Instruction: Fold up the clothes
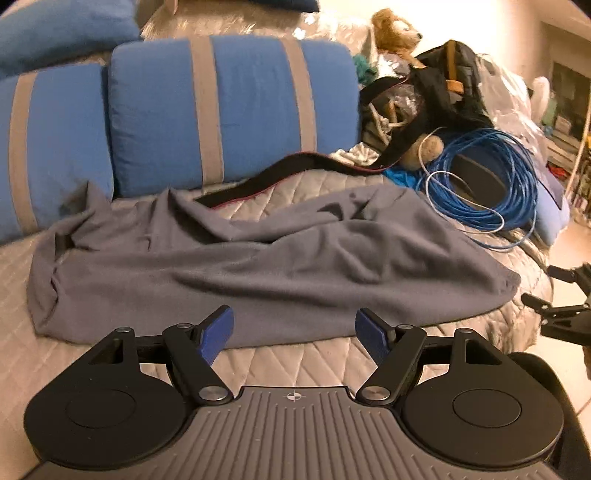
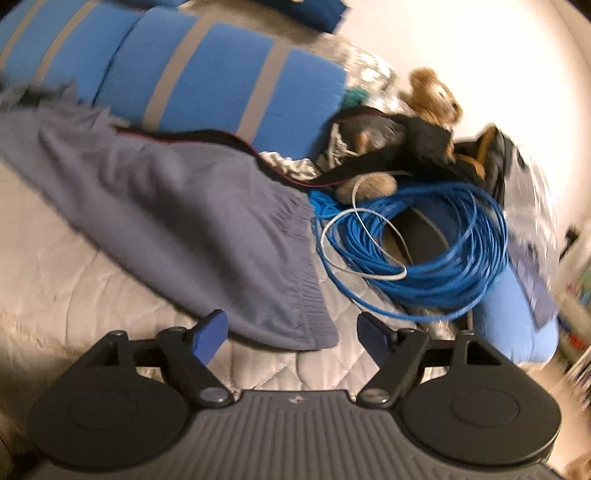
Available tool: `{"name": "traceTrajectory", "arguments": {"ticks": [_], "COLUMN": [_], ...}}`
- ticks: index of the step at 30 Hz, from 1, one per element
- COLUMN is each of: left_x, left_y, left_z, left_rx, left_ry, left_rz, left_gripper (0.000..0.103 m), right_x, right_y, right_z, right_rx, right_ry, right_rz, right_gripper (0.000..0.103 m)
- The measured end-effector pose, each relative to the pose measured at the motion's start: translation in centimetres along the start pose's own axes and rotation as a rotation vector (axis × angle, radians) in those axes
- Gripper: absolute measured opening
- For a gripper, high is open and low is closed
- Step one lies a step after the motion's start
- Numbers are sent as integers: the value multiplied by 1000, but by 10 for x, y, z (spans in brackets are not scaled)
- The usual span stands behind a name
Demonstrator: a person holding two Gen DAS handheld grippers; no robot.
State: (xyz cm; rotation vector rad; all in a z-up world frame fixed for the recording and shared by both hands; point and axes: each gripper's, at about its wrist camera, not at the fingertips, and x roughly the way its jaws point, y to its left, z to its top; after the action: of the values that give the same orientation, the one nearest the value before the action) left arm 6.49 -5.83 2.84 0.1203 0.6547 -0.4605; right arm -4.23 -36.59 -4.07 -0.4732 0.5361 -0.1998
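A grey garment lies crumpled across the quilted bed cover. My left gripper is open and empty, just in front of the garment's near edge. In the right wrist view the garment's gathered waistband end lies just ahead of my right gripper, which is open and empty above the cover. The right gripper also shows at the right edge of the left wrist view. The right wrist view is blurred.
Blue pillows with grey stripes stand behind the garment. A coil of blue cable, a black strap, a dark bag and a teddy bear crowd the right side. The bed's edge drops off at right.
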Motion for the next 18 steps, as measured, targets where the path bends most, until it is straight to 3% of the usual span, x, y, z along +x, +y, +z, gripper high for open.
{"name": "traceTrajectory", "arguments": {"ticks": [4,11,18], "left_x": [0,-5,-19], "left_y": [-1,-5,6], "left_z": [-6,-22,-26], "left_rx": [16,78,32], "left_ry": [-5,2,-11], "left_rz": [-4,60,39], "left_gripper": [72,72,72], "right_x": [-4,-9,7], "right_y": [34,107,138], "right_z": [5,22,28], "right_rx": [-163,-440,-634], "right_ry": [-63,-194,-230], "right_rz": [-19,0,-31], "right_gripper": [88,89,97]}}
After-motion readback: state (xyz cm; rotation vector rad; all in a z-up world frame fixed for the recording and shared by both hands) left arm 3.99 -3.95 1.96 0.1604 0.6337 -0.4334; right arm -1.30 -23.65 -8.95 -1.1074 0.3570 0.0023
